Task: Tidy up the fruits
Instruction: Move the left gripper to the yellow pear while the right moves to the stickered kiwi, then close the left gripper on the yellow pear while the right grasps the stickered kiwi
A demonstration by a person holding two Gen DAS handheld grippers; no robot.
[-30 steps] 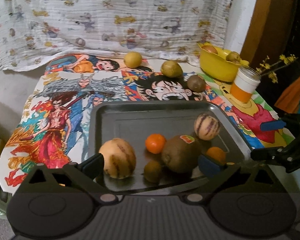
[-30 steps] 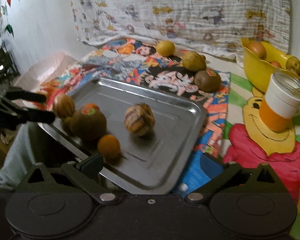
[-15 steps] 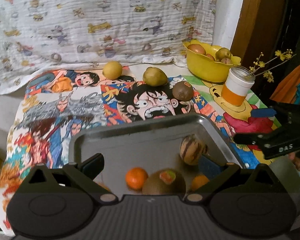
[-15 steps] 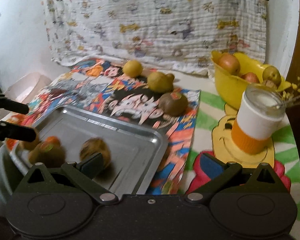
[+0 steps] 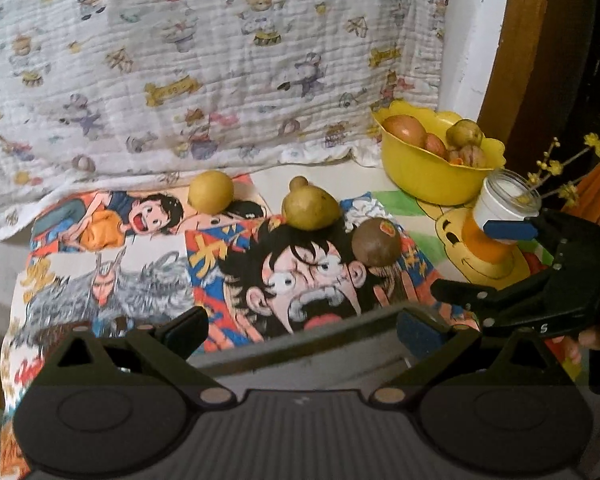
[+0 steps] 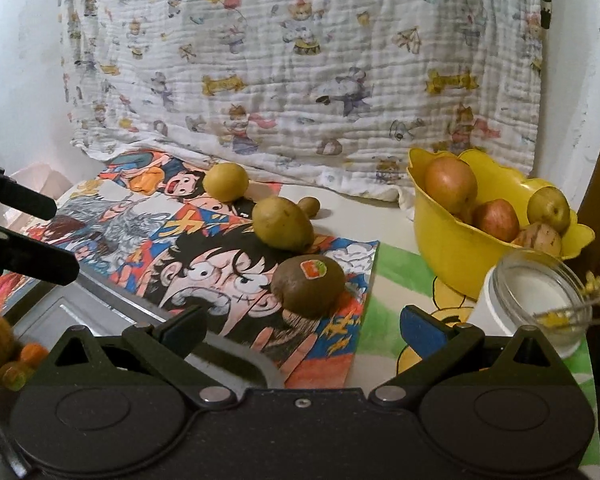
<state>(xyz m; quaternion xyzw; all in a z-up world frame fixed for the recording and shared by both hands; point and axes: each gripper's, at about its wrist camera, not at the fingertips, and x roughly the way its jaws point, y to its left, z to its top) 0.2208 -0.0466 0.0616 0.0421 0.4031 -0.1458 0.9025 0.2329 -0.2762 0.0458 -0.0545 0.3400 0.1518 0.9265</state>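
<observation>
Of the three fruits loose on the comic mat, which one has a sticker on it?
The brown kiwi, nearest the yellow bowl. The round yellow fruit and the pear-shaped one carry no sticker.

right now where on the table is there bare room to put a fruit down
Free: the cartoon-print mat left of the brown stickered kiwi and in front of the round yellow lemon; also the white strip between the yellow-green pear and yellow plastic bowl. Crowded: around the bowl and white jar.

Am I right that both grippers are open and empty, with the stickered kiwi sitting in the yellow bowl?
Not quite. Both grippers, left and right, are open and empty, but the stickered kiwi lies on the cartoon mat, beside the yellow bowl, as the right wrist view shows.
</observation>
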